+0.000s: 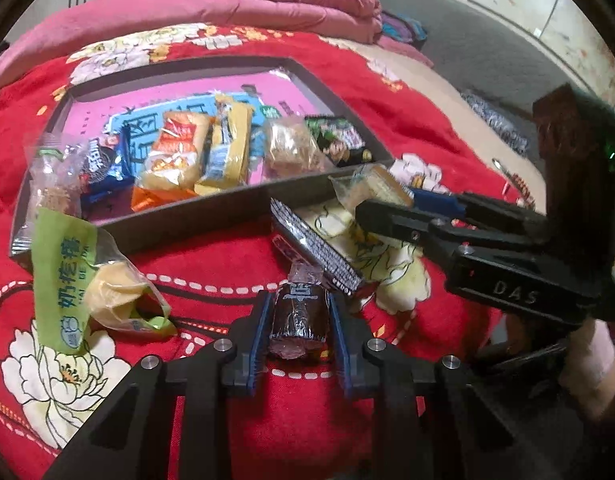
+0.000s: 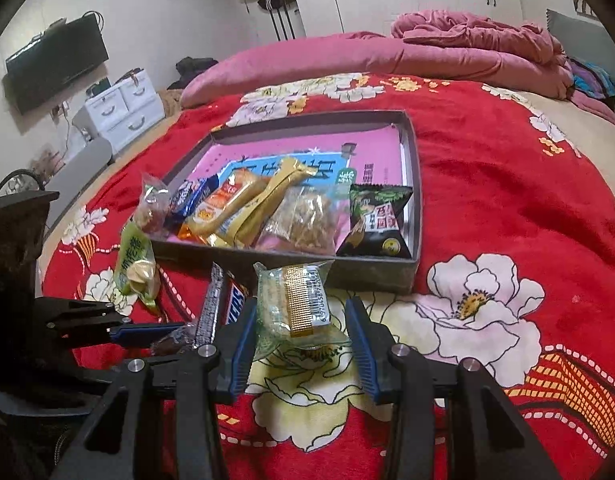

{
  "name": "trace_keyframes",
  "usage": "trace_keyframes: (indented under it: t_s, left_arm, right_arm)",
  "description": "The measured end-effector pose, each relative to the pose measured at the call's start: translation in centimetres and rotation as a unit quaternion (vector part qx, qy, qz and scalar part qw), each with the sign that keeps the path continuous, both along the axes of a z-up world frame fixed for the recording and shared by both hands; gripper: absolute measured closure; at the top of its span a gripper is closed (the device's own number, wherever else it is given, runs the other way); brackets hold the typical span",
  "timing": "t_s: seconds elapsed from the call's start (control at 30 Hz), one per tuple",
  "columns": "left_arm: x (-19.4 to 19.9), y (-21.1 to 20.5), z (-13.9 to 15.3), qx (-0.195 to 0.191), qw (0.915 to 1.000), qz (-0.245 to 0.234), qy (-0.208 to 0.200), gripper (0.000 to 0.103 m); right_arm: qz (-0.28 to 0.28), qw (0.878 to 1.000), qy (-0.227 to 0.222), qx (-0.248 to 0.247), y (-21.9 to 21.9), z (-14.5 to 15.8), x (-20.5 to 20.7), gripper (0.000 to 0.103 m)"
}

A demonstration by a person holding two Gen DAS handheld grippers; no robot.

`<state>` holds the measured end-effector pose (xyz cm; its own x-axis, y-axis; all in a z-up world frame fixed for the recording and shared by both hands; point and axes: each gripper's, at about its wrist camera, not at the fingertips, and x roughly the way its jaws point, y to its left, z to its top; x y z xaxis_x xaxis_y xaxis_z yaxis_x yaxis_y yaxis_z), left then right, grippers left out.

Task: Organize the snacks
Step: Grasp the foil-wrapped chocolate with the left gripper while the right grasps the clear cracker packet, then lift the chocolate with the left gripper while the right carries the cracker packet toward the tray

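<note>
Grippers closing on wrapped snacks beside the tray (image 2: 413,216).
Left gripper (image 1: 298,312) is clenching a brown cake (image 1: 297,316); right gripper (image 2: 301,316) is squeezing a soft, crinkly clear packet (image 2: 295,304) mid-body.

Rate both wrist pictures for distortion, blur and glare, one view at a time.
Left wrist view: strong fisheye bending, dark corners; the tray rim bows; motion smear on the packets inside it; glare on the silver wrapper edge; the brown-wrapped snack reads sharp. Right wrist view: same barrel curve, bed edge arcs; the clear-wrapped snack is crisp, barcode readable; even indoor light, soft shadows.
</note>
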<state>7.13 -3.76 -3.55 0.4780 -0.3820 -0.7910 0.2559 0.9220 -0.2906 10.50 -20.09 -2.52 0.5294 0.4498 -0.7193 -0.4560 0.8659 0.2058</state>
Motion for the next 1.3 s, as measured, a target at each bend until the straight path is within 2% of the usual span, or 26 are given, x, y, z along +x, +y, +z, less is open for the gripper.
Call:
trace_keyframes:
  t_s: [0.27, 0.5, 0.73, 1.3]
  left_arm:
    - [-0.1, 1.3, 1.2, -0.023, 0.9994, 0.021, -0.016, 0.074]
    - [0.0, 1.9, 1.9, -0.022, 0.9987, 0.036, -0.03, 0.074]
    - [0.0, 2.6, 2.9, -0.046, 0.9969, 0.046, -0.044, 0.074]
    - [0.3, 3.9, 3.9, -0.048, 0.9934, 0.079, -0.067, 0.075]
  right_arm:
    - [-0.002, 1.0, -0.006, 0.012, 0.0, 0.5, 0.1, 0.059]
    - [-0.003, 1.0, -0.016, 0.022, 0.1, 1.0, 0.0, 0.059]
    - [0.001, 0.999, -0.023, 0.024, 0.4, 1.4, 0.0, 0.059]
    - [-0.013, 0.998, -0.037, 0.045, 0.1, 2.4, 0.1, 0.059]
